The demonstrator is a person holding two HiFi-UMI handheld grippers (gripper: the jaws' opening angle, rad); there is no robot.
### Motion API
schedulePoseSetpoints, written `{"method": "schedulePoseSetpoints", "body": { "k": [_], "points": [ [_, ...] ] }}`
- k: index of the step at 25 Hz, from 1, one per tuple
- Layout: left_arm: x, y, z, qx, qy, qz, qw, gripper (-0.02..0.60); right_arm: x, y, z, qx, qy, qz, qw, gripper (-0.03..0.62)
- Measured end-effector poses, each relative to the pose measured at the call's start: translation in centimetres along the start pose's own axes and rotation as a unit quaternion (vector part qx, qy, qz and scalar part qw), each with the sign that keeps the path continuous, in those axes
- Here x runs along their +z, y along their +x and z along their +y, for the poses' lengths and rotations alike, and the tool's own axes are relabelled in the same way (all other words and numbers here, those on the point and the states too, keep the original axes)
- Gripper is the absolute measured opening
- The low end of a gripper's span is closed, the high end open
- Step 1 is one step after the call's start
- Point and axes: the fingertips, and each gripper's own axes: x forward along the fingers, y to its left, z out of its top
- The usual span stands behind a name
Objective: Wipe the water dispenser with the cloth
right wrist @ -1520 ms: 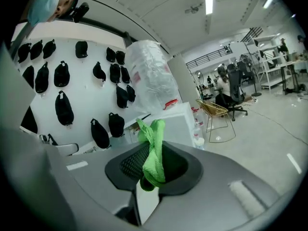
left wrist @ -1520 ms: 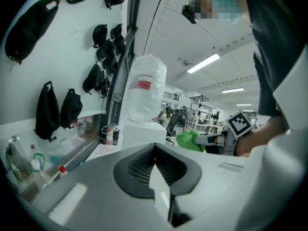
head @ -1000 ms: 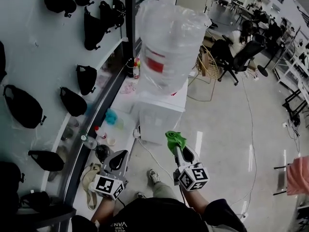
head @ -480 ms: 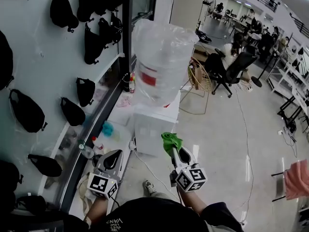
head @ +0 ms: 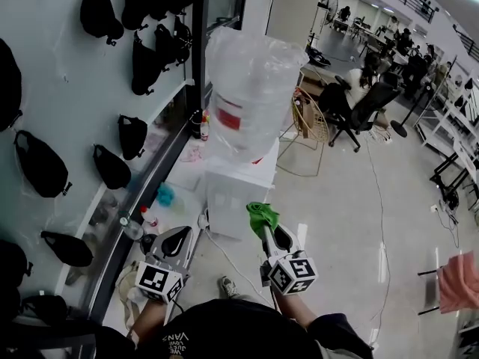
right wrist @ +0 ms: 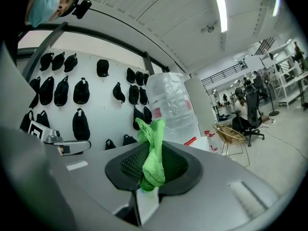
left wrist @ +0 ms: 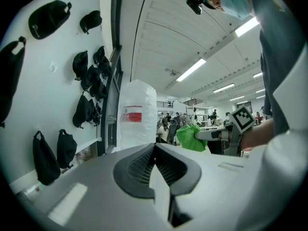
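Right hand-held gripper [right wrist: 150, 184]: jaws clenched on one crumpled bright-green woven cloth [right wrist: 153, 150], which stands up out of the jaw throat in a twisted bunch. Left hand-held gripper [left wrist: 155, 170]: jaws closed together with nothing between them. Only the head view shows both units at once, each carrying one marker cube. Only that view shows the base of the water dispenser [head: 238, 189], a white box-shaped cabinet on the pale glossy floor [head: 352, 215]. There the cloth sits in front of the cabinet's lower front face, and contact cannot be confirmed. The left gripper view supplies the side-on relation: the cloth is held clear of the one inverted water bottle [left wrist: 137, 114], with open space between them. This bottle is a translucent cylinder wrapped in crinkled clear plastic film and carries a red label band. The right gripper view places the bottle directly behind the cloth and shows the white wall [right wrist: 96, 119] hung with many rounded black fabric pouches [right wrist: 81, 91]. One gold wire-frame chair [head: 308, 122] stands beyond the dispenser, near one black office chair [head: 374, 96].
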Motion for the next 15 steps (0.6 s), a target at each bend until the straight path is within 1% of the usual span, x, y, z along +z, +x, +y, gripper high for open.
{"method": "schedulePoseSetpoints", "body": {
  "k": [9,15],
  "points": [
    [-0.32,0.31,-0.82,-0.008,0.0,0.003,1.0,0.002,-0.32,-0.51,-0.52,-0.009,-0.002,0.001,1.0,0.071],
    [-0.04,0.57,-0.87,-0.01,0.0,-0.008,0.9999,0.002,-0.58,-0.56,-0.54,-0.006,-0.002,-0.001,1.0,0.071]
  ]
}}
